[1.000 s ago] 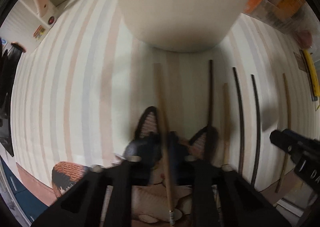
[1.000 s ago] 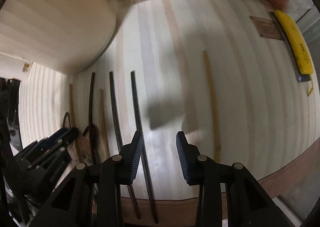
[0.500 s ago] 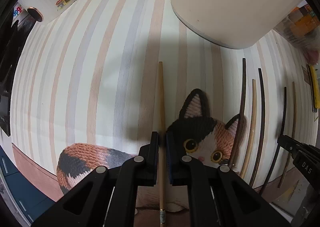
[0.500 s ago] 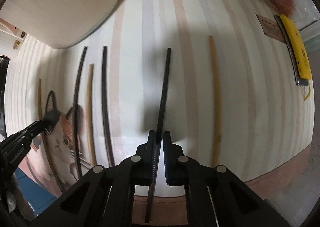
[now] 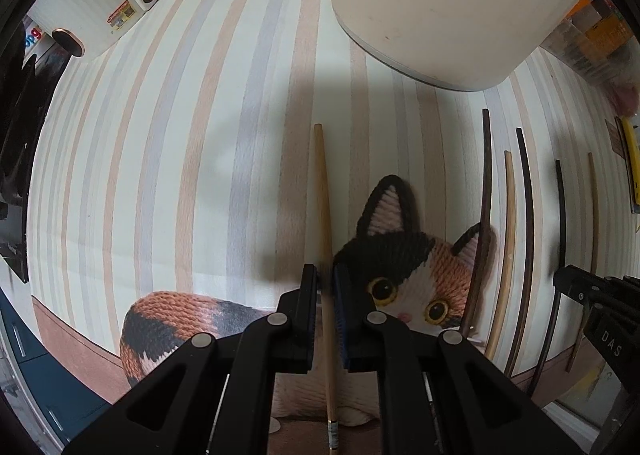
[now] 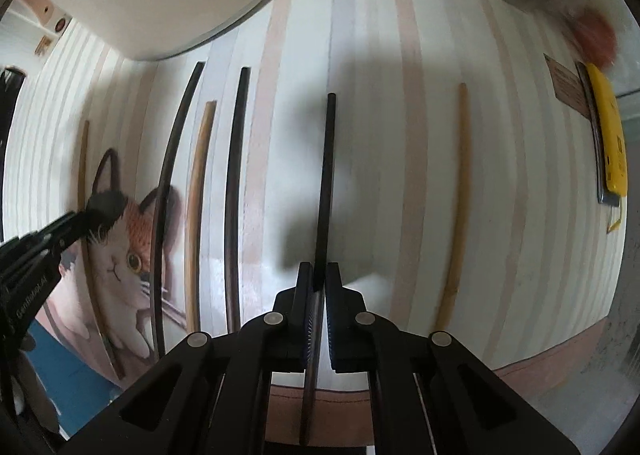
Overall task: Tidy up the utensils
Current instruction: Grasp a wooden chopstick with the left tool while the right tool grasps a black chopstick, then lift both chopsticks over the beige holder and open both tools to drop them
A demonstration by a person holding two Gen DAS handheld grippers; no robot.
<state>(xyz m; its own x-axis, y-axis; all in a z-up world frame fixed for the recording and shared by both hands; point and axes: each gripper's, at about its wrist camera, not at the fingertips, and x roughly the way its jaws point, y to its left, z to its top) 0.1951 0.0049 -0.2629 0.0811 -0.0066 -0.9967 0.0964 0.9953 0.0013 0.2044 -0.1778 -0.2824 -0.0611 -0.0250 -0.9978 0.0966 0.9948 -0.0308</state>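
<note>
Across most of both views I see the striped mat [image 5: 168, 159], with a big cream container [image 5: 440, 7] filling the upper right of the left view and the upper left of the right view; I judge that is where the chopsticks belong. A printed cat [image 5: 404, 275] sits low and right of centre in the left view. Between the two held sticks lie two dark chopsticks [image 6: 234, 191] with a pale chopstick [image 6: 196, 207] between them, and a tan chopstick [image 6: 454, 207] lies alone toward the right of the right view. My left gripper [image 5: 326, 279] is closed on a light wooden chopstick [image 5: 322, 191], which runs straight up the middle of its frame. My right gripper [image 6: 318, 277] is likewise clamped on a black chopstick [image 6: 326, 175], centred and pointing up the frame. Both tools point forward along the stripes, roughly parallel, looking steeply down at the mat; I cannot tell if the sticks' far ends touch the mat. To do this step well, I would keep each grip firm near the middle so neither stick pivots, lift before turning, and tip the far ends toward the container mouth one at a time so the tools do not collide.
</note>
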